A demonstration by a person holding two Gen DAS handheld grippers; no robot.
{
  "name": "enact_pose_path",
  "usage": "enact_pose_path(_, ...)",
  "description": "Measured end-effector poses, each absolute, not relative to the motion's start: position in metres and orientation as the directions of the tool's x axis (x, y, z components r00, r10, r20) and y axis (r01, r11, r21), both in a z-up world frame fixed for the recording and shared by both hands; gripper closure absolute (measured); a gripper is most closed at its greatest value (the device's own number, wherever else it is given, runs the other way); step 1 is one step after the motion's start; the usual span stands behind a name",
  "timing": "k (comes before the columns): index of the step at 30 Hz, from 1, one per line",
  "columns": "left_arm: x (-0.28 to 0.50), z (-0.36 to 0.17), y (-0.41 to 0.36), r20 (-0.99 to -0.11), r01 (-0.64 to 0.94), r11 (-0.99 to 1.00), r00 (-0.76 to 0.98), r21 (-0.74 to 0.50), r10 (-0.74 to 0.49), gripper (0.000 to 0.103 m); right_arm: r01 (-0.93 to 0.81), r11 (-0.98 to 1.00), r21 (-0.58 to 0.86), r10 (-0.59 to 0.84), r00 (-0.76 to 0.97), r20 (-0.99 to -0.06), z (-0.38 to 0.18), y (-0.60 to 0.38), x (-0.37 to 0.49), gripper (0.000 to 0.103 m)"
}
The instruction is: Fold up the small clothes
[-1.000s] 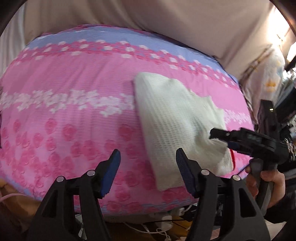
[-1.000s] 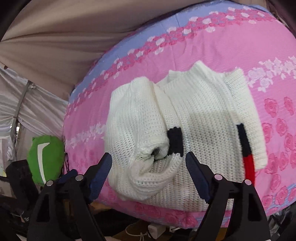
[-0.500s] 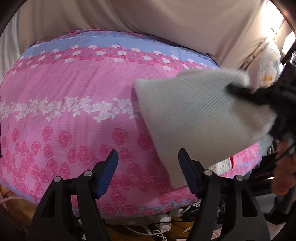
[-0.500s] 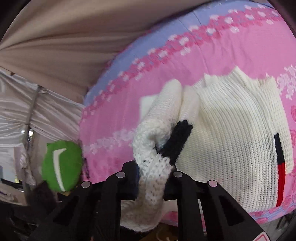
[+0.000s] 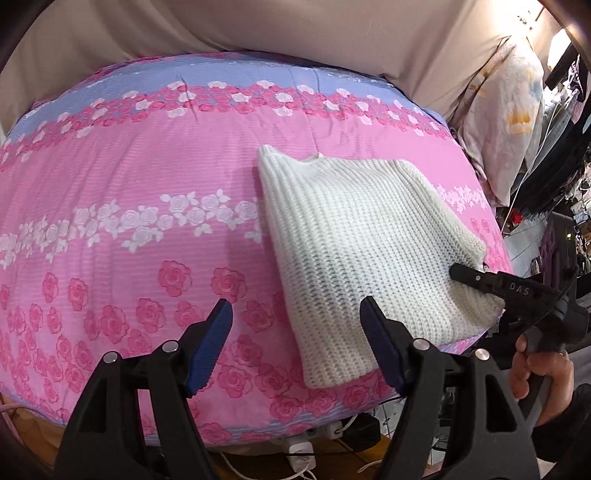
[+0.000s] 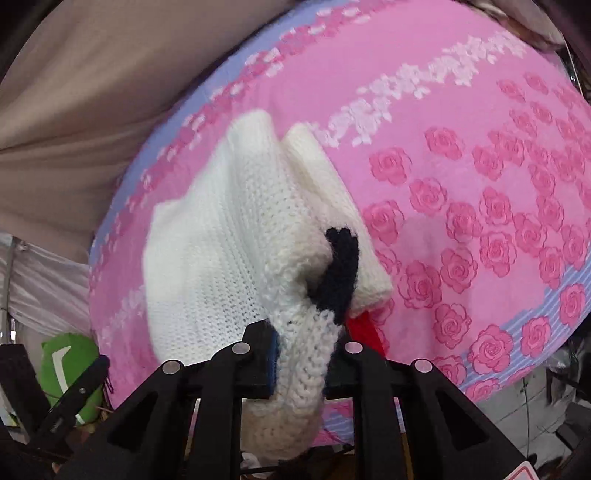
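Note:
A white knit sweater (image 5: 362, 243) lies folded over on the pink rose-print bed cover (image 5: 129, 206), right of centre in the left wrist view. My left gripper (image 5: 297, 332) is open and empty, just in front of the sweater's near left edge. My right gripper (image 6: 301, 354) is shut on the sweater's (image 6: 221, 251) bunched edge by a black cuff (image 6: 341, 269), with a red strip (image 6: 364, 328) under it. In the left wrist view the right gripper (image 5: 476, 280) rests on the sweater's right side, held by a hand (image 5: 539, 373).
A beige curtain (image 5: 295, 26) hangs behind the bed. A pale printed pillow (image 5: 506, 103) stands at the right. A green object (image 6: 70, 365) sits off the bed's side in the right wrist view. Cables and a power strip (image 5: 306, 446) lie below the near bed edge.
My right gripper closed on the sweater's bunched edge, lifted it and carried it over the rest. The sweater now lies folded in half. My left gripper stayed open.

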State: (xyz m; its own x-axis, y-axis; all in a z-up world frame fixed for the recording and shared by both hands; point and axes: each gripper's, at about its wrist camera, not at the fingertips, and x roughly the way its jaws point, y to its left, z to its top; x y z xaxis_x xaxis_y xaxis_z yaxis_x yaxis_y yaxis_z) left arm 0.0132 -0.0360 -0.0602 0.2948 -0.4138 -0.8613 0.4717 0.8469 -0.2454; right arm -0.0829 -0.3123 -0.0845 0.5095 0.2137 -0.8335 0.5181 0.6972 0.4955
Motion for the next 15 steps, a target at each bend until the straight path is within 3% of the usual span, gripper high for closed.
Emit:
enact_pose_path(2,0.012,-0.065,-0.046,-0.869,0.486,0.842,0.284,-0.233,-0.404,0.034,0.480,0.753,0.450,0.186,0.500,-0.846,-0.078,-0.308,-0.079,0.087)
enact_pose_path(5,0.013,-0.066,-0.052,-0.877,0.484,0.850,0.292,-0.209,-0.382,0.034,0.490,0.788,0.374,0.195,0.377,-0.906,-0.127,-0.313,-0.082,0.082)
enact_pose_path(7,0.015,-0.066,-0.052,-0.876,0.473,0.855,0.296,-0.212,-0.381,0.034,0.518,0.739,0.431,0.230,0.407,-0.884,-0.129,-0.321,-0.093,0.076)
enact_pose_path(12,0.021,-0.075,-0.053,-0.897,0.437,0.883,0.302,-0.170,-0.322,0.034,0.519,0.796,0.311,0.036,0.472,-0.881,-0.059,-0.325,-0.111,0.068)
enact_pose_path(15,0.024,-0.081,-0.048,-0.918,0.386,0.915,0.307,-0.122,-0.252,0.034,0.362,0.880,0.308,0.099,0.494,-0.864,-0.035,-0.288,-0.087,0.068)
